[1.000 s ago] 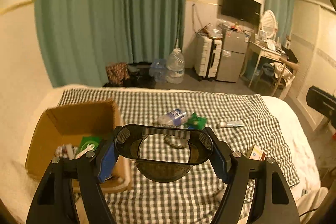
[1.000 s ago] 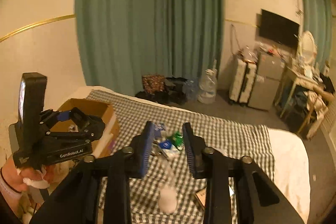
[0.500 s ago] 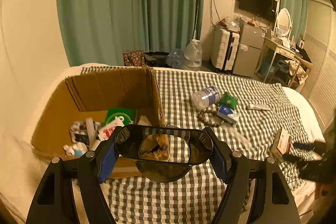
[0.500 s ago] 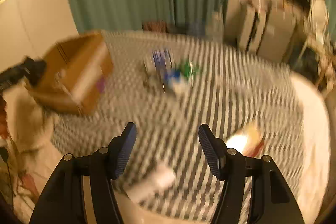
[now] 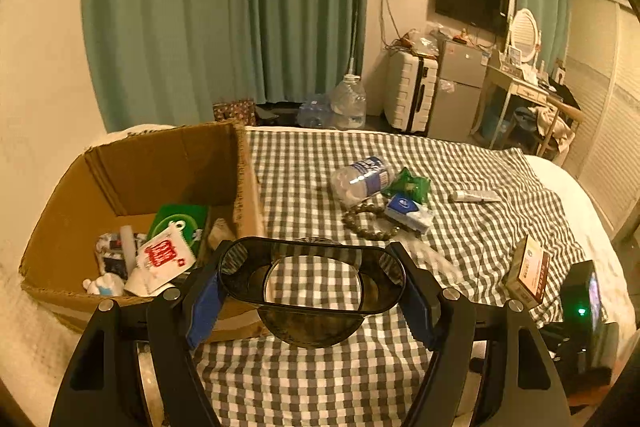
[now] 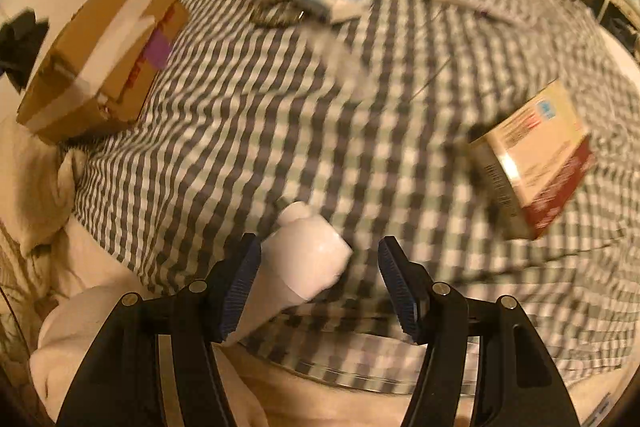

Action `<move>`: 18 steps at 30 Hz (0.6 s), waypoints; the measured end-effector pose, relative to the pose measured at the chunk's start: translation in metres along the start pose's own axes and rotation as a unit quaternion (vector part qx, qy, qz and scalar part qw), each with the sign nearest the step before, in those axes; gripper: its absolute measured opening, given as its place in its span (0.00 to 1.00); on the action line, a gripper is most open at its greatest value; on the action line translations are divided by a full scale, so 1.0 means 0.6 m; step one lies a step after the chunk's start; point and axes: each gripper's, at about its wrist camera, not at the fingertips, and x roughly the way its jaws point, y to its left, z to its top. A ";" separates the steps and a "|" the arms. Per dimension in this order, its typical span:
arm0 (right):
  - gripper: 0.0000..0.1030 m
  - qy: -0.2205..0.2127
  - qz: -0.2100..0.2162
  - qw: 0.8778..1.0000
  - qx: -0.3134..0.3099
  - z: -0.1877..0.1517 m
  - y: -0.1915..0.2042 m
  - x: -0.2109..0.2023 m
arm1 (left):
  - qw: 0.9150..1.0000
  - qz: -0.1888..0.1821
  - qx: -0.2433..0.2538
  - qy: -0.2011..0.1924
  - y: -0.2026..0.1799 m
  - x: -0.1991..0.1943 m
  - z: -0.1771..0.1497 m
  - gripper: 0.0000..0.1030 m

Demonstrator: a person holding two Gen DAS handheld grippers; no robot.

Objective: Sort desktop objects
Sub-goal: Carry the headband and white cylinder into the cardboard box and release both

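Honestly there's not much you can actually read here. The white packet (image 5: 165, 255) poking out of the cardboard box (image 5: 56, 227) has big red characters on it, but they're too small and soft to make out. The green pack (image 5: 182, 223) behind it has a white round logo, no legible word. The water bottle (image 5: 362, 179) on the checked cloth has a blue label with white print, unreadable. The blue-and-white tissue pack (image 5: 408, 213) shows a round emblem only. The small carton (image 6: 532, 155) near the cloth's edge carries red lettering, a blue mark and what looks like a barcode strip, all blurred.
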 end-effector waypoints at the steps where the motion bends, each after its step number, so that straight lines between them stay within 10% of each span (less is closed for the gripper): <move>1: 0.59 0.002 0.009 1.000 0.005 0.000 0.001 0.007 | 1.000 0.001 0.005 0.000 -0.006 0.002 -0.002 0.75; 5: 0.60 0.046 0.009 0.999 0.011 0.001 0.014 0.050 | 1.000 0.001 0.015 0.007 -0.019 0.014 -0.006 0.75; 18: 0.51 -0.029 -0.085 0.993 -0.073 0.001 0.056 0.019 | 0.999 0.015 0.018 0.026 -0.015 0.033 -0.031 0.75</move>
